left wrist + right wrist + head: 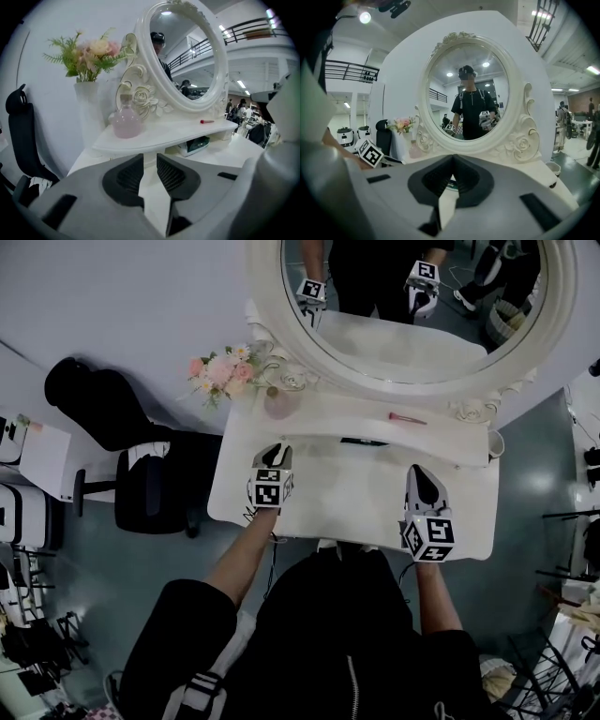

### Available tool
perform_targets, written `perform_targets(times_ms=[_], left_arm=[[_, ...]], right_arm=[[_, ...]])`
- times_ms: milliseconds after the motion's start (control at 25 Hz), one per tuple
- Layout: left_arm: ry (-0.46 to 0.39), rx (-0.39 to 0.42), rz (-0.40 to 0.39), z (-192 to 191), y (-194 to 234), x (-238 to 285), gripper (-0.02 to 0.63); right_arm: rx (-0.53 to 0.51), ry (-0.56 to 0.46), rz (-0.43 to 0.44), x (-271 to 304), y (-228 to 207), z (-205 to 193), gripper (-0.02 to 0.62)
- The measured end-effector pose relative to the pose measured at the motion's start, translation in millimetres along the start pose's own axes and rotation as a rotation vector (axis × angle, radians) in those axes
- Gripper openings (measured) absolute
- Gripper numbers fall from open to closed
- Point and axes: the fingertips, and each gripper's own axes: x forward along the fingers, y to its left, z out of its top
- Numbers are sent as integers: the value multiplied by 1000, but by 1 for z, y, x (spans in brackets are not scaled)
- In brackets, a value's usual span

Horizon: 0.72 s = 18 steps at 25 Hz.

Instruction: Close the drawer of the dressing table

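left hand-held gripper [278,450] over crosswise dressing table [347,486]

Two grippers are counted: the left gripper [278,448] and the right gripper [419,474]. One dressing table [347,491], one oval mirror [394,345], one flower bouquet [223,371], one pink bottle [278,405], one red stick [407,418] and one black chair [98,404] are seen.

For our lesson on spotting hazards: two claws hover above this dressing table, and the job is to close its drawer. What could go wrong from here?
1. No view shows the drawer, presumably under the tabletop, so a claw reaching down blind may knock the table's edge.
2. The left claw, open and empty, hovers near the pink bottle and flower vase; a hard shove could topple them.
3. The small red item might roll off the shelf.
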Motion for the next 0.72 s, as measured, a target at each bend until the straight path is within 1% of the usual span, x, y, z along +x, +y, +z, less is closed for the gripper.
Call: perform_targets(times_ms=[160, 320, 440, 720], left_arm=[[-88, 32, -27, 32, -21, -20, 41], [-176, 83, -57, 64, -45, -43, 9], [-228, 109, -82, 86, -62, -59, 6], [-340, 127, -129, 132, -90, -89, 6]], right_arm=[[-12, -13, 14, 4, 7, 3, 2], [-13, -25, 17, 4, 7, 7, 0], [-14, -38, 18, 3, 6, 11, 0], [-41, -87, 35, -2, 12, 25, 0]])
